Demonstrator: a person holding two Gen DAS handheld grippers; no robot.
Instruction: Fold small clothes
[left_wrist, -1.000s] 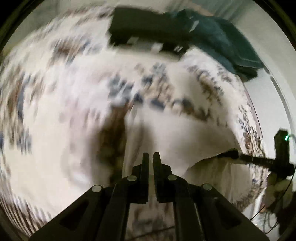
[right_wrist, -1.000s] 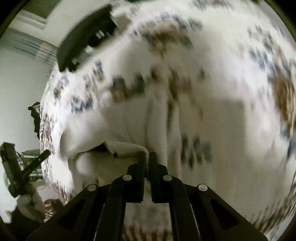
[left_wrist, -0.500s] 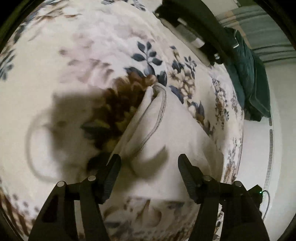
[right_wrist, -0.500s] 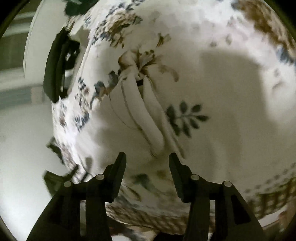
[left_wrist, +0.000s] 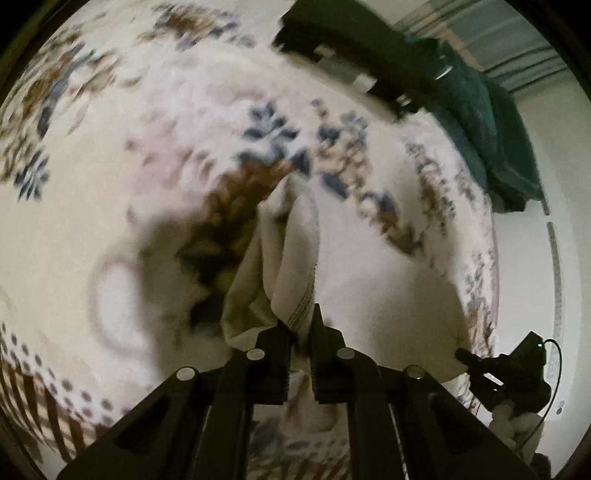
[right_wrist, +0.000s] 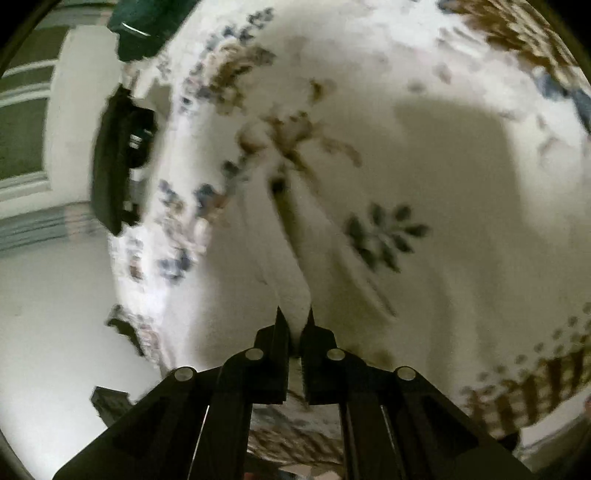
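A small cream-white garment (left_wrist: 291, 258) lies on a floral cloth (left_wrist: 110, 184) that covers the table. My left gripper (left_wrist: 299, 325) is shut on the garment's near edge, where dark stitching shows, and the cloth bunches up into folds in front of it. My right gripper (right_wrist: 294, 321) is shut on another edge of the same garment (right_wrist: 291, 266), which rises in a ridge from its fingertips. The right gripper also shows at the lower right of the left wrist view (left_wrist: 465, 356). Both views are blurred by motion.
A black device (left_wrist: 343, 55) and a dark green cloth (left_wrist: 491, 122) lie at the table's far end; the device also shows in the right wrist view (right_wrist: 114, 162). The table edge and white floor (right_wrist: 55, 295) are on the left of the right wrist view.
Half a second ago both grippers were open over the folded garment. Now both have shut on its edges and lifted them; the views are moving.
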